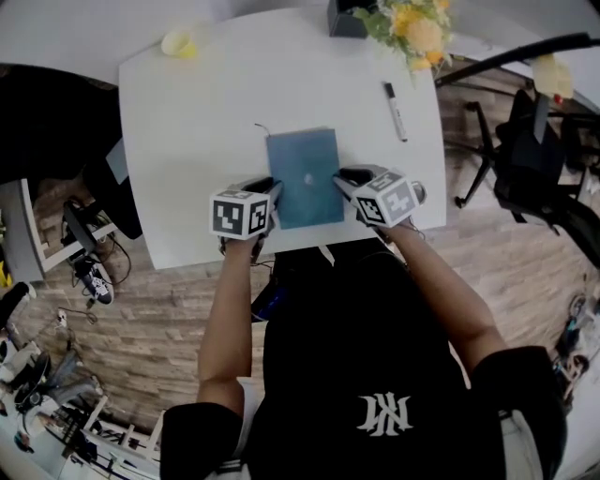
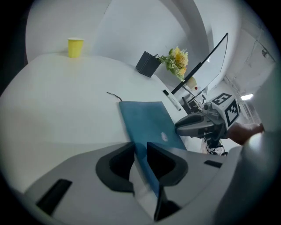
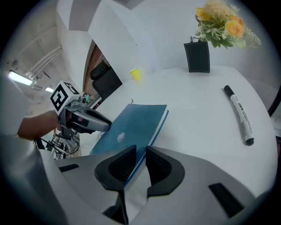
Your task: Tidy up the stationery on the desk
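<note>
left gripper [image 1: 270, 195]: fingers clamped on notebook [image 1: 305, 169], left edge
right gripper [image 1: 345, 183]: fingers clamped on right edge, probably to keep it level

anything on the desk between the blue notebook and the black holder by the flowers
Nothing visible. The white desk is bare between the flat blue notebook and the black box-shaped holder. The black-and-white marker pen lies right of that path.

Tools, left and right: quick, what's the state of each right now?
Left tool: closed on the left edge of the blue notebook.
Right tool: closed on the right edge of the same notebook.
</note>
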A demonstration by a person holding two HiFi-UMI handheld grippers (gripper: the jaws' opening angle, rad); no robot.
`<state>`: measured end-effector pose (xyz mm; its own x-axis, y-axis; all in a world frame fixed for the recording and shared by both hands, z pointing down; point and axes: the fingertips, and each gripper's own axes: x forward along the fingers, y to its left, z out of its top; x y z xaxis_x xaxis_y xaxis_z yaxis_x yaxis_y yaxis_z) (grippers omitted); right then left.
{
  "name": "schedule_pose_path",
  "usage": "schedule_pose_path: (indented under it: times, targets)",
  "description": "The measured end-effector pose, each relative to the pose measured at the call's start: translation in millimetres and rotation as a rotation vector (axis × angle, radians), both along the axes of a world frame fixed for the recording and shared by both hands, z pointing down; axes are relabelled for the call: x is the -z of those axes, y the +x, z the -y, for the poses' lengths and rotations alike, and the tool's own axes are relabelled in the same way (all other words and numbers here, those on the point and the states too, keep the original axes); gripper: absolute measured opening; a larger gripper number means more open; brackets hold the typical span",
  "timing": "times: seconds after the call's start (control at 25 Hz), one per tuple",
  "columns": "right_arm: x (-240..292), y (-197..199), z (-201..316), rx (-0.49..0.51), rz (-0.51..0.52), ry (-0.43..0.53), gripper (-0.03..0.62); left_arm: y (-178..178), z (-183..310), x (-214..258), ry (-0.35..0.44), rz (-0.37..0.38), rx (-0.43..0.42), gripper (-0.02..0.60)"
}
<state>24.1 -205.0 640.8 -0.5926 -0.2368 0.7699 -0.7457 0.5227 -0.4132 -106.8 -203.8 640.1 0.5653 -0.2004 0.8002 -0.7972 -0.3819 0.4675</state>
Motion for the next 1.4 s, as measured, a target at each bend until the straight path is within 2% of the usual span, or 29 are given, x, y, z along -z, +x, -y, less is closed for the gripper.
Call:
schedule_pose_path:
  times: [0.56,0.76,1.0,1.2,1.4]
  targets:
    - [-0.5,8.5,-2.2,0.061,0.013,0.016,0.087,6.1,-4.5,0.5,0.007,0.009,0.061,0.094]
    - [14.4,22.2,12.8,0.053,0.012,0.079,0.087,-2.1,6.7,14.2,0.045,0.019,0.09,0.094]
    - [38.5,72.7,52.5,-0.025,-0.029,0.195,0.089,8.6,33.3,44.7,0.114,0.019,0.052,0.092]
    - [44.6,121.2,81.0,-0.107,-0.069,0.237,0.089,45.3,52.2,64.7,0.159,0.001,-0.019,0.092]
    - [33.0,154.8,96.8,-0.145,-0.118,0.245,0.089,88.7,60.5,65.7,0.159,-0.01,-0.112,0.092]
